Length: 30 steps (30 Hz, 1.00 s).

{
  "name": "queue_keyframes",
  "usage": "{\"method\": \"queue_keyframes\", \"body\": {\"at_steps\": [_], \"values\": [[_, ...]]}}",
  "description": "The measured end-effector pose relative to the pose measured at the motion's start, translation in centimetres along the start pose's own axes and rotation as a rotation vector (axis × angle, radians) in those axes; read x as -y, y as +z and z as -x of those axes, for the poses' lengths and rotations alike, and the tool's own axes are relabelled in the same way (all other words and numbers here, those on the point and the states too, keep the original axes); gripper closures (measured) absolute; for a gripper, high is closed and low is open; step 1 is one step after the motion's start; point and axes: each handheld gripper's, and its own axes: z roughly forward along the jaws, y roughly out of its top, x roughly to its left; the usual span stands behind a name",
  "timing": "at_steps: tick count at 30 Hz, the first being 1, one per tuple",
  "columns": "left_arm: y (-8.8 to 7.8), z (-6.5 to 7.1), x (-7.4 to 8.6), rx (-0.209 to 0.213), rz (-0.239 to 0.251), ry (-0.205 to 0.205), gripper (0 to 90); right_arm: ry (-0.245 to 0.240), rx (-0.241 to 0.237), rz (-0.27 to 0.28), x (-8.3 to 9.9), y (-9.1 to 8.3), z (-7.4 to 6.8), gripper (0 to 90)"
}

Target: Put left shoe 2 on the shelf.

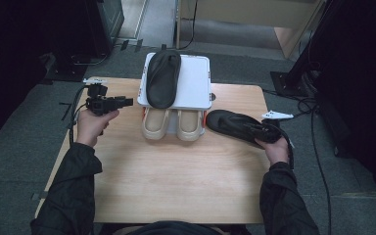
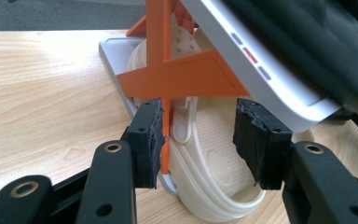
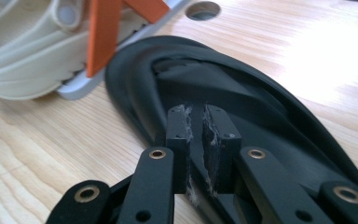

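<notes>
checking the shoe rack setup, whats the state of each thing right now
right gripper: jaws nearly together, pinching the edge of the black slipper on the table
left gripper: open, holding nothing, its jaws either side of a cream clog's heel
black slipper on the rack top: lying flat on the upper shelf
cream clogs: side by side on the lower shelf
white rack: standing on the table

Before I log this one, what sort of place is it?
Probably a lab or workshop recording station, not a home: a bare wooden table on grey carpet floor, cables trailing across it, dark equipment stands around, and a small white shoe rack with slippers set up as props.
</notes>
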Motion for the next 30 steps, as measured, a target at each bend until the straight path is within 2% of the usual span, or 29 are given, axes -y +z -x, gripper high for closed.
{"method": "queue_keyframes", "body": {"at_steps": [4, 10, 13, 18, 24, 30], "values": [[0.0, 0.1, 0.8, -0.017, -0.004, 0.019, 52.5, 0.015, 0.020, -0.014, 0.5, 0.0, 0.7, 81.1], [0.0, -0.1, 1.7, -0.012, -0.012, 0.026, 52.5, 0.039, 0.003, -0.010, 0.9, 0.0, 0.9, 82.5], [0.0, -0.2, 1.9, -0.005, 0.006, 0.043, 52.4, 0.038, 0.005, -0.012, 0.9, 0.0, 0.6, 82.6], [0.2, -0.5, 1.9, -0.004, 0.009, 0.032, 52.4, 0.045, -0.015, -0.014, 1.1, 0.0, 0.2, 82.0], [0.6, -0.7, 2.0, -0.002, 0.012, 0.026, 52.4, 0.020, -0.022, -0.028, 1.0, 0.0, -0.7, 82.0], [1.1, -0.8, 2.0, 0.000, -0.005, 0.041, 52.5, -0.001, -0.042, -0.039, 1.0, 0.4, -2.0, 82.0]]}}
